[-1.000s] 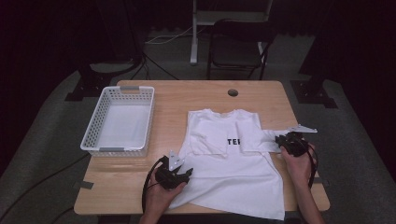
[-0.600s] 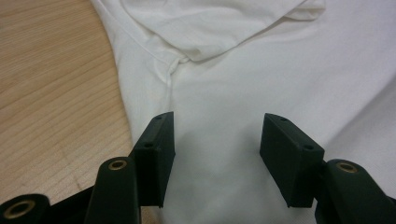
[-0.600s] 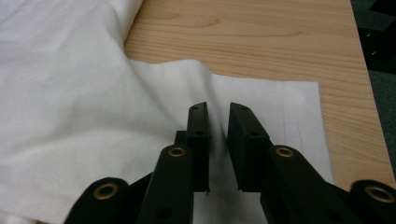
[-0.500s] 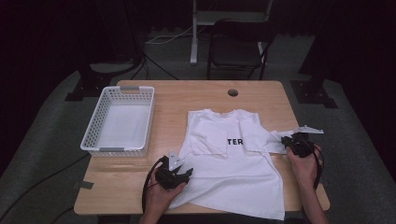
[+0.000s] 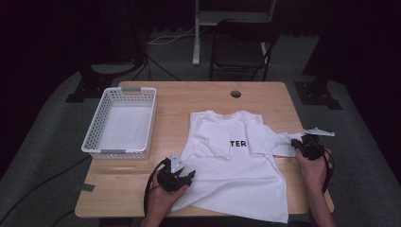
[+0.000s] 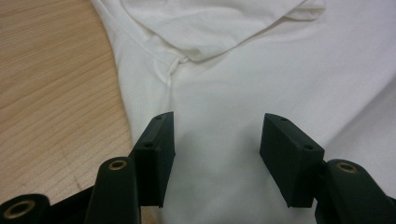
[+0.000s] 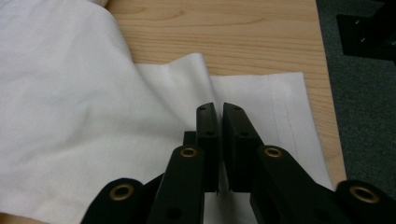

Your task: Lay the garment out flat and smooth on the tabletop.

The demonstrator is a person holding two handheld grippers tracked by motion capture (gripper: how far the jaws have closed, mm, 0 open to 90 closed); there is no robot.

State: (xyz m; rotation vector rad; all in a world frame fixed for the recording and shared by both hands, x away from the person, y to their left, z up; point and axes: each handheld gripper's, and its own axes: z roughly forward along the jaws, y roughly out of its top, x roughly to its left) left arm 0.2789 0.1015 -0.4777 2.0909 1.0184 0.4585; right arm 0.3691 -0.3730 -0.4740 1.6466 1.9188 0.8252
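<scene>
In the high view a white T-shirt (image 5: 236, 165) lies flat on the wooden table (image 5: 198, 97), a bit to the right of the middle, with black letters on its front. A white basket (image 5: 120, 122) stands on the table to the left of the shirt, well apart from it. The left gripper (image 5: 188, 176) rests at the shirt's lower left edge, and the right gripper (image 5: 297, 144) sits at the tip of the shirt's right sleeve. In the left gripper view the two black jaws stand wide apart over the white T-shirt (image 6: 261, 74), with cloth below them but nothing pinched, and bare table (image 6: 51, 93) shows to the left. In the right gripper view the jaws have just been closing and are now almost together, with a thin fold of the white T-shirt (image 7: 84, 116) sleeve pinched between them, and the table (image 7: 243, 42) shows behind
</scene>
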